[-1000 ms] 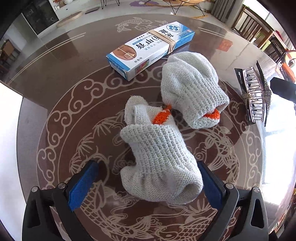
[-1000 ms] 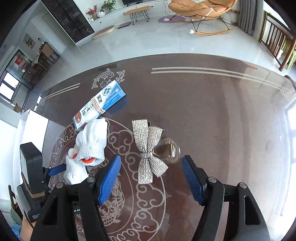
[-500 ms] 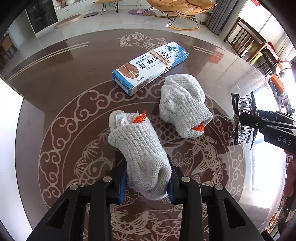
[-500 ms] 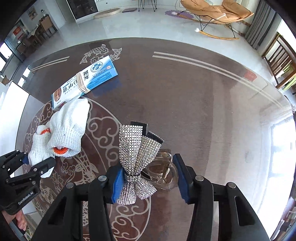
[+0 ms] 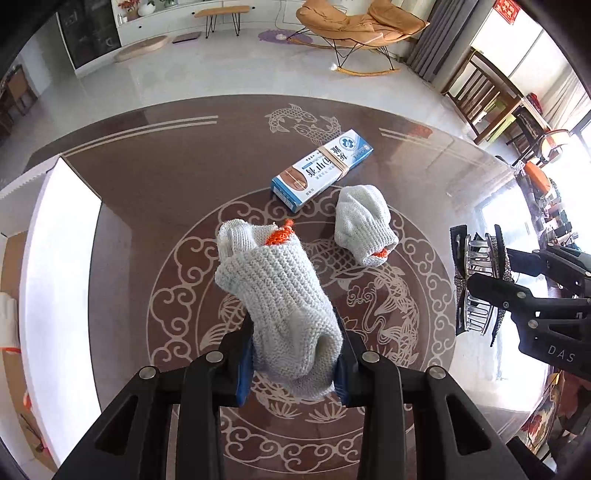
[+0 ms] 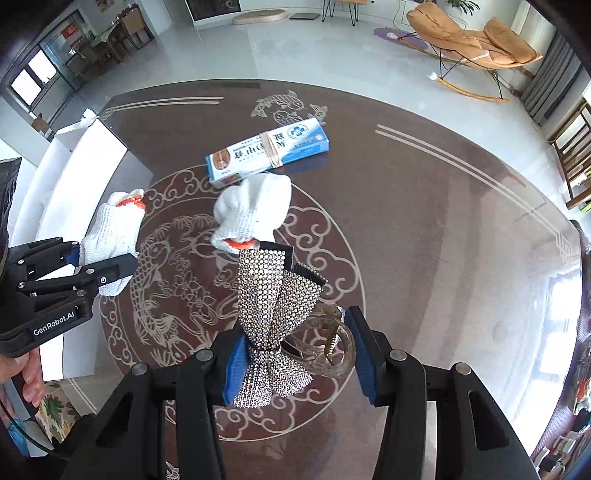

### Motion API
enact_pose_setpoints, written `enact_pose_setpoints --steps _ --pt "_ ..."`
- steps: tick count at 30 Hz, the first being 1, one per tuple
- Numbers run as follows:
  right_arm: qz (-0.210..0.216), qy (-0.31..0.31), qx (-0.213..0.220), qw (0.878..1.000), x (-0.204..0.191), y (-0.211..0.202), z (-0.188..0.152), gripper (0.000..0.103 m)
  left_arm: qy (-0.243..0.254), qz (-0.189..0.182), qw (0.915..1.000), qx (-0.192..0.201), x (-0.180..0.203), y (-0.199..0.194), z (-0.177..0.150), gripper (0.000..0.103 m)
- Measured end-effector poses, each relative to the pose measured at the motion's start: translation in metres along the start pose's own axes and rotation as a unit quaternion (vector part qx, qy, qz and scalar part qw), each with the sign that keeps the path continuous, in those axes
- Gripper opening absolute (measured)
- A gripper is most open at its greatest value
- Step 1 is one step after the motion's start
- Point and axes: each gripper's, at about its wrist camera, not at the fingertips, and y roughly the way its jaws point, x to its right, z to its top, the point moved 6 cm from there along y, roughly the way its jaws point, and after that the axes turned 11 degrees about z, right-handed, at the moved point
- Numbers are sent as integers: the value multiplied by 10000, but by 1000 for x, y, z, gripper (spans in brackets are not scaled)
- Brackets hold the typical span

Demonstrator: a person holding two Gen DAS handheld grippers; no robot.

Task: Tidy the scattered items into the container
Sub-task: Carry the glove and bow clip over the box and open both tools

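My left gripper (image 5: 293,363) is shut on a grey knit glove (image 5: 275,291) with an orange cuff and holds it above the brown patterned table (image 5: 166,192). My right gripper (image 6: 293,354) is shut on a rhinestone bow hair clip (image 6: 271,295) and holds it above the table. A second knit glove (image 5: 364,223) lies on the table beside a blue and white box (image 5: 321,168). The white container (image 5: 59,258) stands at the table's left edge. The right gripper with the clip (image 5: 476,291) shows at the right of the left wrist view. The left gripper with its glove (image 6: 110,236) shows at the left of the right wrist view.
The box (image 6: 267,149) and the lying glove (image 6: 253,210) sit near the table's middle. The container (image 6: 74,177) is at the far left. A rocking chair (image 5: 362,26) and wooden chairs (image 5: 491,96) stand on the floor beyond the table.
Both grippers have shut, the left on the glove and the right on the bow clip, and lifted them off the table. The container has come into view at the left.
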Motion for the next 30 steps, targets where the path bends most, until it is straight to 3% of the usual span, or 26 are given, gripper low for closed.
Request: enact_pose_setpoints --steps 8,17,24,30 --pt "-9 -775 198 9968 -138 -10 61 50 -930 208 9945 445 -143 -61 -3 34" --pt "705 -1450 727 9842 -309 6 123 50 -1899 725 9770 651 -309 -89 -15 34" --pt "1343 -1664 754 9739 -404 35 138 50 -2156 1102 9695 386 -386 -74 -51 34" --pt "1456 -1877 373 9707 -459 94 125 50 -2361 1256 9636 -1 -427 -44 -97 34"
